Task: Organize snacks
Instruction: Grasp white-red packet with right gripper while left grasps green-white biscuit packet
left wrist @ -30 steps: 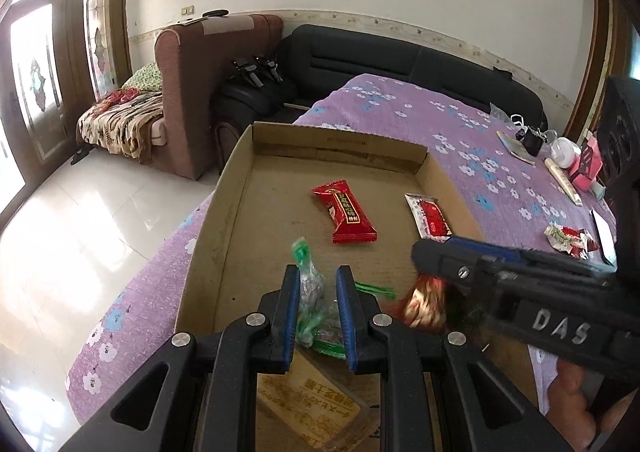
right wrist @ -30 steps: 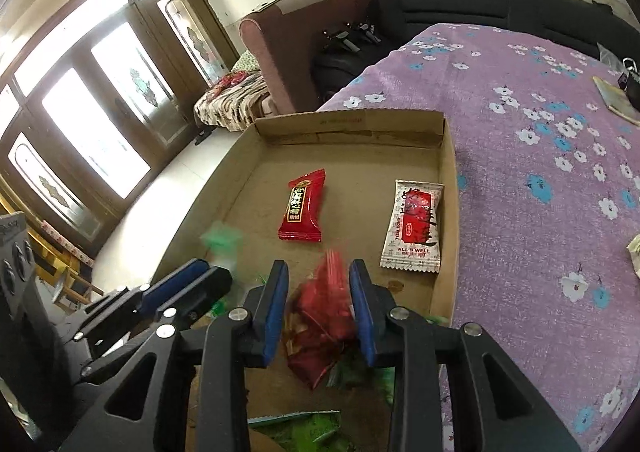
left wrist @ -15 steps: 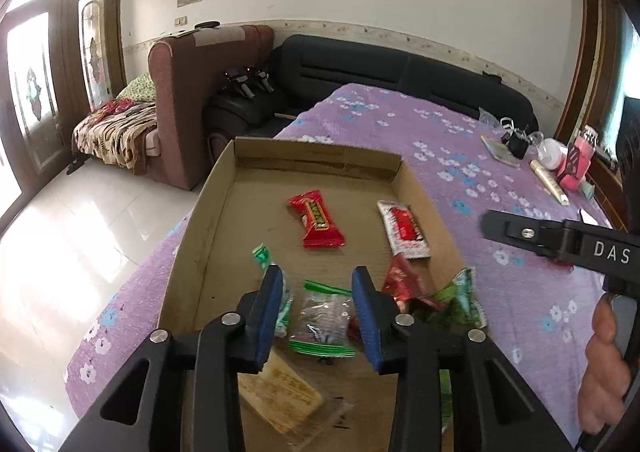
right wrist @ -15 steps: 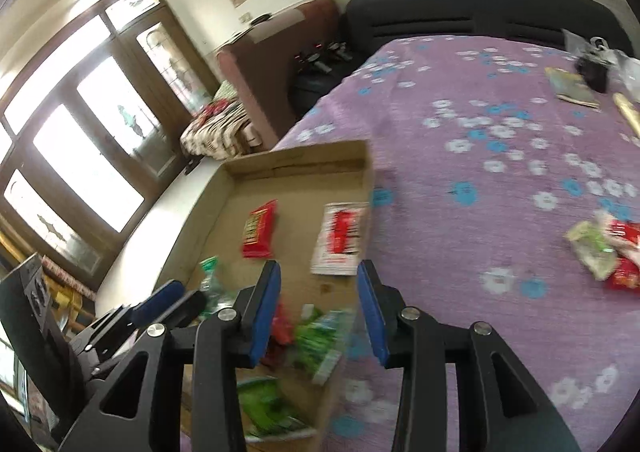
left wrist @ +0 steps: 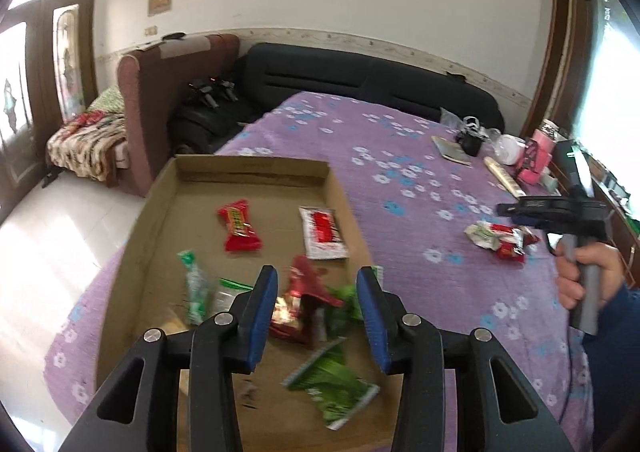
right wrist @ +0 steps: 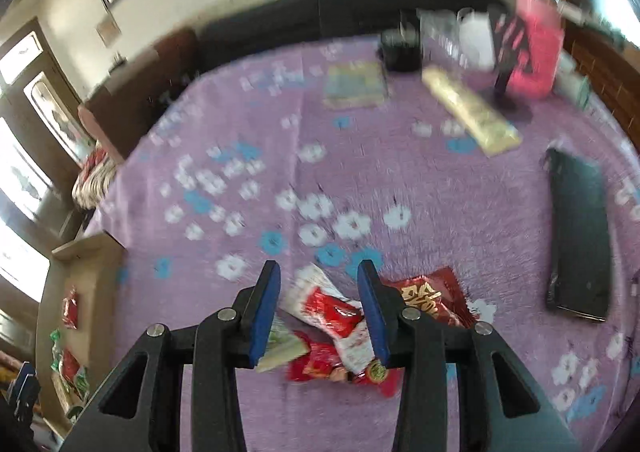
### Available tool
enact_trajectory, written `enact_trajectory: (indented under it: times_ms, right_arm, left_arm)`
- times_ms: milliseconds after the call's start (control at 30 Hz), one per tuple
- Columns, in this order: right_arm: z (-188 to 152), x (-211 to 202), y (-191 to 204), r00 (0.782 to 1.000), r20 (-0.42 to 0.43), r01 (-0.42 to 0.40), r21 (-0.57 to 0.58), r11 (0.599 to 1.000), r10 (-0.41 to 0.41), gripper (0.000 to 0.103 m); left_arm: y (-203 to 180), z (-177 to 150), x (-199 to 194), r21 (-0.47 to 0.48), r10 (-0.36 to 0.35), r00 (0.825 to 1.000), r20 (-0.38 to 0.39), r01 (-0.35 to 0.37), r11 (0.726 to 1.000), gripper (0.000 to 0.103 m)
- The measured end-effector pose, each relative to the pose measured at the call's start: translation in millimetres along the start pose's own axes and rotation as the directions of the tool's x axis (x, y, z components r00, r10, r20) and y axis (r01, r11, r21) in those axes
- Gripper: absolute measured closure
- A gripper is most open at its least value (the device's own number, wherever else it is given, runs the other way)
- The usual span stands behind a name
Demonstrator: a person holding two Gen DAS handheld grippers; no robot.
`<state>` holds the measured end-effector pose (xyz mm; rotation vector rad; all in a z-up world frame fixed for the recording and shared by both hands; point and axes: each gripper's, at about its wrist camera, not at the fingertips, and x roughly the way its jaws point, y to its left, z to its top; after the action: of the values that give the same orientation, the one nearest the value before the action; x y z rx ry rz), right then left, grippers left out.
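A shallow cardboard tray lies on the purple flowered cloth and holds several snack packets: a red one, a white and red one, green ones and a crumpled red one. My left gripper is open and empty above the tray's near end. My right gripper is open and empty over a loose pile of red and white packets on the cloth. That pile and the right gripper also show in the left wrist view.
A black flat case, a long yellow packet, a pink box and a small book lie at the far side of the table. A dark sofa and a brown armchair stand behind it.
Both grippers opened and dropped their packets into the tray. The left gripper drew back and up. The right gripper swung right, away from the tray, to the loose pile on the cloth.
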<state>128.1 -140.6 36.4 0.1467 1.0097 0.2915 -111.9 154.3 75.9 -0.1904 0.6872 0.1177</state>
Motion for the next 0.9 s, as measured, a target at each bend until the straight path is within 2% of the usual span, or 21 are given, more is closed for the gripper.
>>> enact_trajectory:
  times_ms: [67,167,333,467,567,667,733,900]
  right_arm:
    - [-6,7,1,1.0,-0.015,0.009,-0.018,1.0,-0.009,0.065]
    - [-20,13,10,0.998,-0.063,-0.009,-0.058,0.998,0.005,0.073]
    - [-48,2,37,0.996,-0.084,-0.003,-0.121,0.993,-0.007,0.076]
    - [-62,-16,32,0.994,-0.102,-0.044,-0.088,0.995,0.035,0.077]
    - [-75,-38,17,0.995,-0.069,-0.068,-0.038,0.997,0.066,0.077]
    - [-81,-55,4,0.994,0.011,-0.111,0.001,0.994,0.111,0.077]
    - [-79,-62,-5,0.991,0.064,-0.115,0.017,0.993,0.114,0.077]
    - [-71,-68,-33,0.977,0.107,-0.198,0.105,0.975,0.186,0.077]
  left_arm:
    - [-7,-1,0,0.02,0.0,1.0,-0.003,0.0,1.0,0.06]
    - [-17,-2,0,0.045,-0.008,1.0,-0.007,0.008,0.999,0.06]
    - [-31,-2,3,0.053,-0.031,0.999,-0.015,0.032,0.998,0.06]
    - [-47,-2,7,0.076,-0.068,0.997,-0.045,0.071,0.995,0.06]
    - [-66,0,10,0.112,-0.089,0.994,-0.064,0.096,0.989,0.06]
    - [-94,5,17,0.158,-0.118,0.989,-0.092,0.131,0.979,0.06]
    - [-119,10,27,0.21,-0.118,0.986,-0.118,0.141,0.967,0.06]
    - [-164,19,54,0.293,-0.136,0.979,-0.152,0.176,0.94,0.06]
